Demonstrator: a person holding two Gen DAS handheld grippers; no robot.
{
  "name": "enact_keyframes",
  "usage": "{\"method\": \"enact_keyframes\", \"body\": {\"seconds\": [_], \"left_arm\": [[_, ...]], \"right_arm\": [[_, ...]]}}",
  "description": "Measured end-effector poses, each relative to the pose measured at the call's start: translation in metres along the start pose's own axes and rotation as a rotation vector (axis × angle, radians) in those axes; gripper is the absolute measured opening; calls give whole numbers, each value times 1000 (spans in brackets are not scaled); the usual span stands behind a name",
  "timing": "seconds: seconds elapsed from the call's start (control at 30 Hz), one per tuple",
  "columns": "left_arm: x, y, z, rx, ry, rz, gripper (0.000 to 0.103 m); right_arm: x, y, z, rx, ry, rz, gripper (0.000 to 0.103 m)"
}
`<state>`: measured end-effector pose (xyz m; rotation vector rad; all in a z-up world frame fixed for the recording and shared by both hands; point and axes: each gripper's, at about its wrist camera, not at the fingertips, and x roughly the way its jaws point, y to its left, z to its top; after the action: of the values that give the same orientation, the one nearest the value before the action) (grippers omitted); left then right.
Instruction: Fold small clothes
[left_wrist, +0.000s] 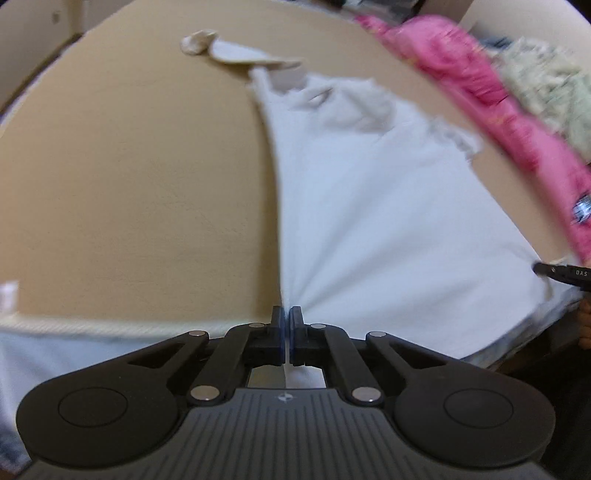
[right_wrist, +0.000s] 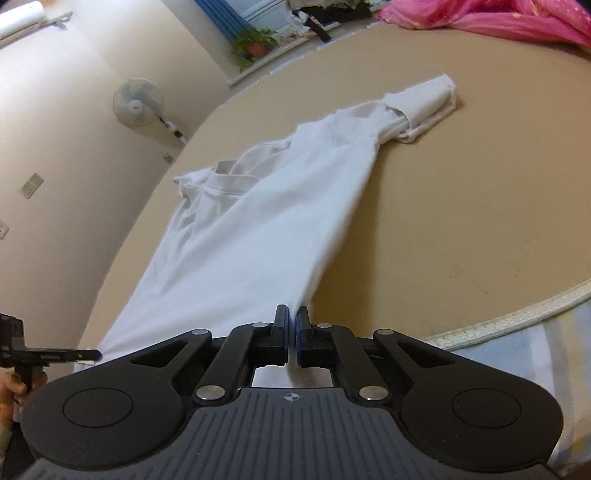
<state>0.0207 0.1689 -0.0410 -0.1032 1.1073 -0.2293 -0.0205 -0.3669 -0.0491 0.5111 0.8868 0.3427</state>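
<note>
The white shirt lies stretched lengthwise on the tan bench, collar and sleeves at the far end, hem toward the near edge. The fabric is judged light, limp and non-slippery; it drapes and wrinkles, so take hold at corners or hem. The left tongs are closed on one hem corner; the right tongs are closed on the other. Pink cloth lies along the far side.
</note>
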Motion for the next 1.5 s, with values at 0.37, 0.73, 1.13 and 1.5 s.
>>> {"method": "enact_keyframes", "body": {"seconds": [0.37,0.73,1.13,1.5], "left_arm": [[8,-18,31,34,-167,-7,40],[78,-91,61,234,-212,124,62],[154,-89,77,232,-35,134,87],[169,-96,84,270,-12,109,103]], "right_arm": [[23,-3,9,39,-19,-279,44],[62,-7,68,-42,-183,-374,38],[147,-67,169,53,-288,-418,46],[179,-95,214,-8,-300,-437,3]]}}
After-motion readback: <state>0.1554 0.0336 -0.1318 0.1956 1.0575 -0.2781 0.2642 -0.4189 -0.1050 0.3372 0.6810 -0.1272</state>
